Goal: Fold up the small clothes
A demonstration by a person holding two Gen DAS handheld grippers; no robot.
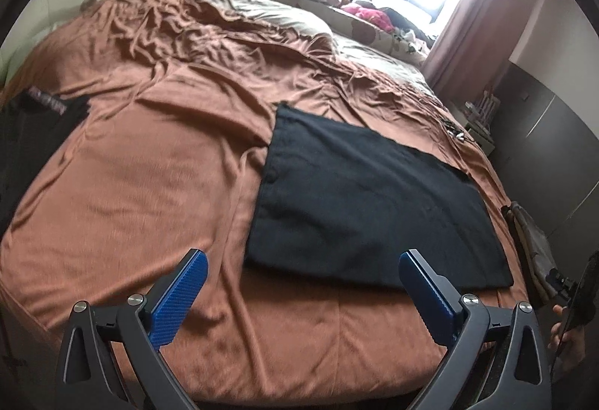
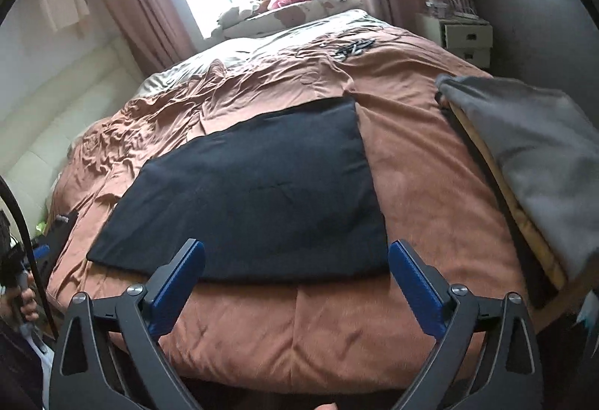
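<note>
— What do we see of our own left gripper [image 1: 301,273]?

— Two dark grey arms that fork outward, each ending in a blue pad [image 1: 179,301] with fine ribbing, and round silver screws at the pivots

— And our right gripper [image 2: 295,262]?

— We see the same build: dark grey arms with triangular cut-outs, ribbed blue pads [image 2: 419,288] and silver screws. At the left edge of that view a hand [image 2: 26,301] grips a dark handle, with a thin black cable [image 2: 17,207] arching above it
</note>
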